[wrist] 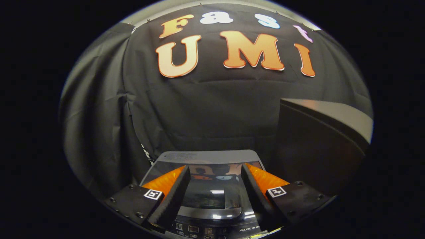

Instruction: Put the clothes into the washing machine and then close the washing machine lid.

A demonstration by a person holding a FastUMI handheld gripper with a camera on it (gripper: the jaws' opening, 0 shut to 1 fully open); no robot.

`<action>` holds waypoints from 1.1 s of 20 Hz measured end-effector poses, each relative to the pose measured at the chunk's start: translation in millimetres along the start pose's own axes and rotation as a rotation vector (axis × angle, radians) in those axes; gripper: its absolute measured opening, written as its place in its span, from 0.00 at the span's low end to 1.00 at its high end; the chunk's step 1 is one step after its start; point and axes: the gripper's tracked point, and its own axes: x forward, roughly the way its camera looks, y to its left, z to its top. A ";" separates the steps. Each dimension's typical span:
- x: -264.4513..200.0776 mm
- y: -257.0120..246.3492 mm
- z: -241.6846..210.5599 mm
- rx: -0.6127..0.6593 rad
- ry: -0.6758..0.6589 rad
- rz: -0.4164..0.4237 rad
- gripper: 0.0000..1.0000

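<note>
A grey top-loading washing machine [206,157] sits below and just ahead of my fingers. Its dark glossy lid [214,196] lies flat and shut, mirroring the wall behind. The control panel [212,229] with small buttons runs along the machine's near edge, under the fingers. My gripper [215,171] hovers above the lid, open, with a wide gap and nothing between the fingers. I see no clothes on or beside the machine.
A large dark box with a pale top edge [318,139] stands to the right of the machine, taller than it. Black cloth walls [206,109] close off the back and left side close behind the machine.
</note>
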 end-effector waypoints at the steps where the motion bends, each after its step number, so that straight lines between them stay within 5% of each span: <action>1: -12.8 3.3 14.9 -0.013 -0.021 0.006 0.99; 12: -162.7 -49.6 181.0 0.010 -0.217 0.032 0.99; 22: -296.0 -166.5 225.6 0.032 -0.348 -0.005 0.99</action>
